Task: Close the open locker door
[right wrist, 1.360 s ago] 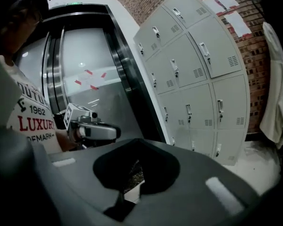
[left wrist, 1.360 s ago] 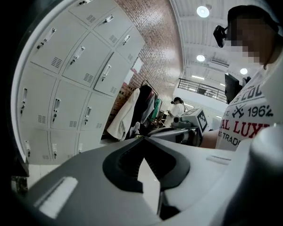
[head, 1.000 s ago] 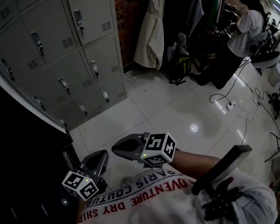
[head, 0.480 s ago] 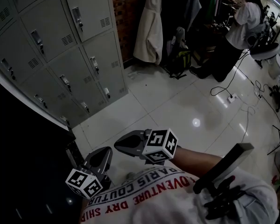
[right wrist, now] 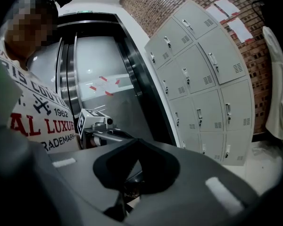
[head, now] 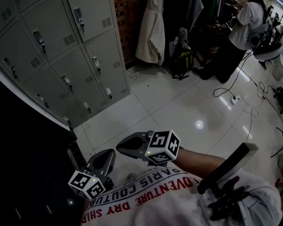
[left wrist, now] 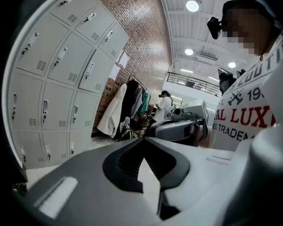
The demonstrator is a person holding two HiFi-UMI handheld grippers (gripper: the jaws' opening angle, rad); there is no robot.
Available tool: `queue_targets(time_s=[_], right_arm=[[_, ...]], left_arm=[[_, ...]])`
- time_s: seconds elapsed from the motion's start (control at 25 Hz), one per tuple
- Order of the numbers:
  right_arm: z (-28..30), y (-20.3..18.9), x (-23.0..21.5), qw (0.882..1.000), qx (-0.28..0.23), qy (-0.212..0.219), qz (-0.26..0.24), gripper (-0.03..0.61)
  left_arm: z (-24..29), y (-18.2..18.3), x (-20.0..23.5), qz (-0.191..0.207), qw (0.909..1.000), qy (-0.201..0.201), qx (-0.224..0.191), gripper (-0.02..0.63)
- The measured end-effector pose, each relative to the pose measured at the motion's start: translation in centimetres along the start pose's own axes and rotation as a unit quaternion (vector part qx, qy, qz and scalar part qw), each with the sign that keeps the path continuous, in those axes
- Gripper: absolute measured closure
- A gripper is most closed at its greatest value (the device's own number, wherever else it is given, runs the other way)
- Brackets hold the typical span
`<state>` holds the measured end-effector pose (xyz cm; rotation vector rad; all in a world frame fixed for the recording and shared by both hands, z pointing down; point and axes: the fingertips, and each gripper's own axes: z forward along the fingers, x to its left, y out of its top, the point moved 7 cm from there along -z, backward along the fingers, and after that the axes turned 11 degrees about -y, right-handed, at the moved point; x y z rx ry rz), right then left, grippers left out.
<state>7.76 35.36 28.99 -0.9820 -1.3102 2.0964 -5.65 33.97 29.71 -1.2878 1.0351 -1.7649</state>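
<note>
1. The locker bank (head: 61, 55) stands above and to the left of both grippers, well apart from them. Every door that shows on it lies flush, so which door is the open one cannot be told.
2. A dark panel (head: 23, 164) runs down from the locker bank's left end. The left gripper (head: 106, 157) is held low just beside the panel, close to the person's shirt (head: 179, 197).
3. White tiled floor (head: 179, 112) lies between the foot of the locker bank and the two grippers.
4. To the right of the locker bank come a brick wall (head: 127, 13), hanging coats (head: 151, 27) and a bag (head: 181, 60) on the floor. Another person (head: 245, 27) stands farthest from the bank.
5. The left gripper is clenched, with its jaws meeting tip to tip. There is nothing between them and they touch nothing.
6. The right gripper (head: 125, 147) is just beside the left one, on the side away from the locker bank. Its jaws are also pressed together and empty, and they point back toward the bank.
</note>
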Motion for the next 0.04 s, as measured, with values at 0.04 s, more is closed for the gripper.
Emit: queue_targets(time_s=[0.04], right_arm=[[-0.18,-0.17,0.06,1.000,0.000,0.001,0.001,0.581]], left_arm=[[0.11,-0.18,-0.17,0.000,1.0000,-0.002,0.000,0.609]])
